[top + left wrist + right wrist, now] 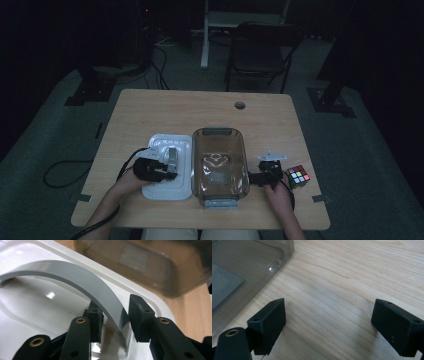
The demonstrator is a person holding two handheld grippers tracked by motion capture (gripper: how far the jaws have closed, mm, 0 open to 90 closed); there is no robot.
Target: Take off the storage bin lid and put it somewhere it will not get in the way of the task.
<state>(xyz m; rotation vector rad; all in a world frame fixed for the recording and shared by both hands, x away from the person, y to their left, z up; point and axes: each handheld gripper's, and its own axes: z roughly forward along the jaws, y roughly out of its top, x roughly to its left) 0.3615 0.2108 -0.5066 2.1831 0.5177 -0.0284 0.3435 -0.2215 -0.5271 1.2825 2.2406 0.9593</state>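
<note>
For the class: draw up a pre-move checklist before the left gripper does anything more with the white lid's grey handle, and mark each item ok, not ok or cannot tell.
1. Grey handle sits between the pads of the left gripper: ok.
2. Pads pressing firmly on the handle: not ok; a gap shows on the right pad's side.
3. White lid lies flat on the table, beside the clear container: ok.
4. Container is empty, nothing to block the lid: ok.
5. Right gripper open and holding nothing, beside the container: ok.
6. Puzzle cube stands apart from the container: ok.
</note>
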